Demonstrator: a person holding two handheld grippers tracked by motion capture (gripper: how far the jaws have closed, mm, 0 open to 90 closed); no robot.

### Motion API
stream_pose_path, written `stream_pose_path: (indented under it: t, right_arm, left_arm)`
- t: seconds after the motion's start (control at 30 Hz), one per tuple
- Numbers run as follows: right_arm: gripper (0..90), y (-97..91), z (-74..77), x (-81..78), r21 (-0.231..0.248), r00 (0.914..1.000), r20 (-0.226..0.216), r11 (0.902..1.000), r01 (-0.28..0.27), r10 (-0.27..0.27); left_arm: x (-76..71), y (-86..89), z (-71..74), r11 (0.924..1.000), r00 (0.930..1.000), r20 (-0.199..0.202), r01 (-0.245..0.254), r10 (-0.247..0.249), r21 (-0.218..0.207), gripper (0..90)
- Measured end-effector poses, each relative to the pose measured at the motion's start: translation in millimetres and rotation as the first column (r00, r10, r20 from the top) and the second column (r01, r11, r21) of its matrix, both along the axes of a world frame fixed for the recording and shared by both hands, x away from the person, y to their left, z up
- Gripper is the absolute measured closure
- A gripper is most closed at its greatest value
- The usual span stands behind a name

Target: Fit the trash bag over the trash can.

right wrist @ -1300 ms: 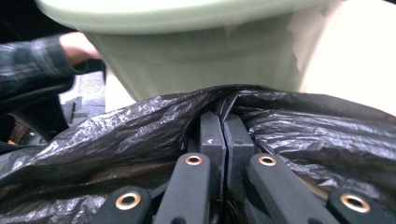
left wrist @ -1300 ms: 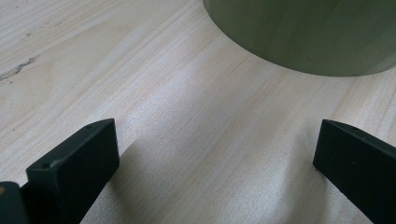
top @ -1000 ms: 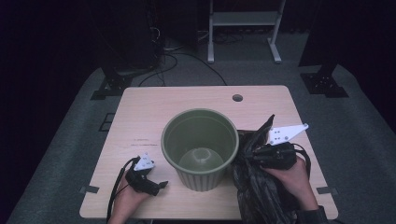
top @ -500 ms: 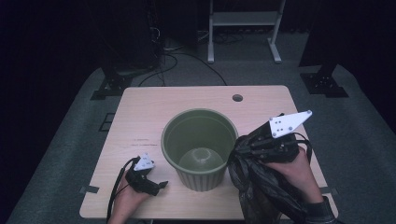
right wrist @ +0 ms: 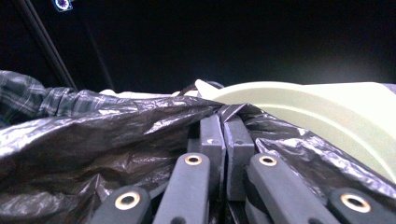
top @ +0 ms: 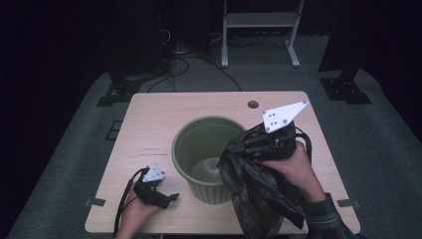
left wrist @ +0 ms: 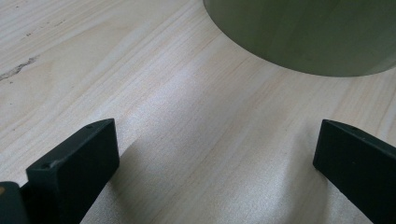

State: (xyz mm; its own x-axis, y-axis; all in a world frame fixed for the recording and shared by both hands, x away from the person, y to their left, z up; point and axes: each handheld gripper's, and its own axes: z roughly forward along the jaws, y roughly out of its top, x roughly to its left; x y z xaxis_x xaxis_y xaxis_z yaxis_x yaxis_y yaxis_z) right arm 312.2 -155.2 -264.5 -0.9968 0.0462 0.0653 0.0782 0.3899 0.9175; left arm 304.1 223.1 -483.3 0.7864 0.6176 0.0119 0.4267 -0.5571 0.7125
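Note:
An olive-green bin (top: pixel 199 144) stands upright in the middle of the wooden table (top: pixel 164 119). My right gripper (top: pixel 238 148) is shut on the edge of a black plastic bag (top: pixel 261 199), holding it raised against the bin's right rim. The rest of the bag hangs crumpled down to the table's front edge. In the right gripper view the jaws meet on the bag (right wrist: pixel 93 140), with the bin rim (right wrist: pixel 317 107) just behind. My left gripper (top: pixel 169 198) rests open on the table left of the bin. Its jaws stand wide apart with bare table (left wrist: pixel 140 70) between them and the bin wall (left wrist: pixel 303 32) ahead.
A round cable hole (top: pixel 253 104) sits near the table's far edge. Tape strips (top: pixel 94 202) mark the front corners. Behind the table, on the grey floor, are a metal frame (top: pixel 259 22), black stand feet (top: pixel 343 89) and cables (top: pixel 199 59).
My right gripper has risen and shifted toward the bin with the bag in it, pulling the bag's edge up to the rim. The left gripper has not moved.

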Motion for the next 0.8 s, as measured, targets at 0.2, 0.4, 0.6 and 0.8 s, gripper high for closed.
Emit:
stream_pose_path:
  t: [0.2, 0.4, 0.6, 0.8]
  right_arm:
    - [88.0, 19.7, 9.8, 7.8, 0.019, 0.9996, 0.004, 0.9994, -0.028, 0.028]
    - [88.0, 46.5, 18.4, 15.1, 0.023, 0.9981, 0.004, 0.9978, -0.062, 0.061]
    - [88.0, 77.5, 25.9, 23.5, 0.015, 0.9953, 0.004, 0.9952, -0.096, 0.096]
    - [87.9, 110.6, 29.6, 32.5, 0.019, 0.9895, -0.009, 0.9894, -0.144, 0.144]
  left_arm:
    - [0.1, 0.0, 0.0, 1.0000, 1.0000, 0.000, 0.001, -0.001, 0.000, 0.0]
    - [0.2, 0.1, 0.0, 1.0000, 1.0000, 0.000, 0.002, -0.002, 0.000, 0.0]
    - [0.3, 0.2, -0.1, 1.0000, 1.0000, 0.000, 0.003, -0.003, -0.001, 0.0]
    - [0.4, 0.3, -0.2, 1.0000, 1.0000, 0.001, 0.003, -0.003, -0.001, 0.0]
